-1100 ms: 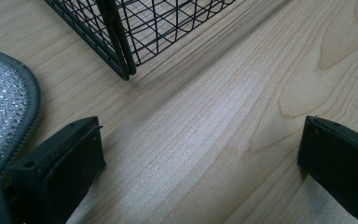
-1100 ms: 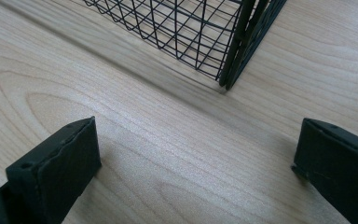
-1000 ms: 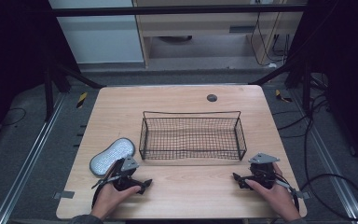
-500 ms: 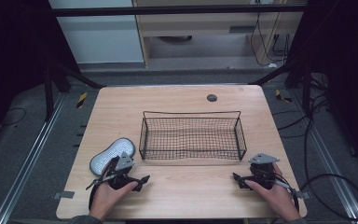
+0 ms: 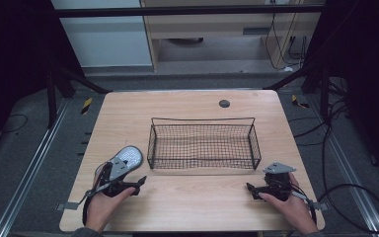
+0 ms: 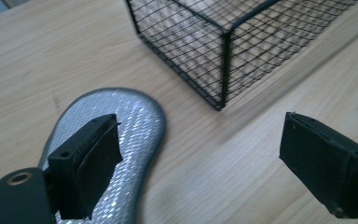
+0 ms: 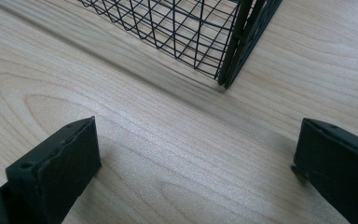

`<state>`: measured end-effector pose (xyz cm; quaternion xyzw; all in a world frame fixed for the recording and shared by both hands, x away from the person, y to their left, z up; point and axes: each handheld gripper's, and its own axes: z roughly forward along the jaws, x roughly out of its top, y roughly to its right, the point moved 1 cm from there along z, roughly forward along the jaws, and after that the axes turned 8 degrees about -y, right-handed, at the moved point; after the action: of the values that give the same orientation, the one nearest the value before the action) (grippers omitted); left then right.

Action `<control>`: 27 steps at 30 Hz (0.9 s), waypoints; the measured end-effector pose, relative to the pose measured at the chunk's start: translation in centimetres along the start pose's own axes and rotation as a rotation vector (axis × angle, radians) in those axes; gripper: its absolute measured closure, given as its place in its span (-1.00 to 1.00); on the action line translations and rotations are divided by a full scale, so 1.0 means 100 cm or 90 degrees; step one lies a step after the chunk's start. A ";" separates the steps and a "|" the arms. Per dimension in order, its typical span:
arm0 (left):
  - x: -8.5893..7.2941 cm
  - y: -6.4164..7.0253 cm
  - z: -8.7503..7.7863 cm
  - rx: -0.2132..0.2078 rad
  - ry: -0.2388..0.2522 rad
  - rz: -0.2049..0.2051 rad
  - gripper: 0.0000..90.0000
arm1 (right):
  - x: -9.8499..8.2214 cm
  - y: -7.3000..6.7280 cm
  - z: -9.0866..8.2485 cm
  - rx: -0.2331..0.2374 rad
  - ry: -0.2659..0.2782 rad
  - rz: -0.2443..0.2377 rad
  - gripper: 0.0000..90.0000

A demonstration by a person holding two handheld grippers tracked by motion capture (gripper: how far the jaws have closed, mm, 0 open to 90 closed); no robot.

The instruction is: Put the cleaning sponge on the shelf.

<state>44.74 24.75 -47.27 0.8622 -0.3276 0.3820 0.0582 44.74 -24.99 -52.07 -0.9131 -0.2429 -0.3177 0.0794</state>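
A silver, glittery shoe insole [image 5: 127, 157] lies flat on the wooden table [image 5: 187, 202], left of a black wire basket [image 5: 202, 143]. My left gripper [image 5: 136, 184] is open at the insole's near end and points right. In the left gripper view its left jaw hangs over the insole [image 6: 135, 126] and the right jaw over bare wood, with the basket's corner [image 6: 223, 56] ahead. My right gripper [image 5: 251, 189] is open and holds nothing, low over the table near the basket's front right corner [image 7: 235, 42].
The basket has nothing in it that I can see. A small dark round disc [image 5: 224, 103] sits at the table's far edge. Metal rails and cables run along the floor on both sides of the table.
My left gripper has shifted a little to the left, over the near end of the insole. The right gripper and the basket have not moved.
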 end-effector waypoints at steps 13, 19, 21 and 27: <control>0.025 -0.054 -0.006 -0.008 -0.080 -0.047 -0.84 | 0.000 -0.001 0.000 -0.004 0.000 0.003 -0.99; 0.036 -0.065 0.003 -0.026 -0.145 -0.012 -0.90 | -0.001 -0.001 0.000 -0.005 0.000 0.005 -0.99; 0.037 -0.067 0.003 -0.033 -0.152 -0.014 -0.91 | -0.001 -0.001 0.000 -0.005 0.000 0.006 -0.99; 0.037 -0.071 0.008 -0.051 -0.232 0.007 -0.93 | -0.001 -0.001 0.000 -0.005 0.000 0.005 -0.99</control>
<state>51.41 28.08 -44.23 0.9124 -0.3521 0.2064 0.0301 44.63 -24.95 -52.07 -0.9144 -0.2380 -0.3182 0.0772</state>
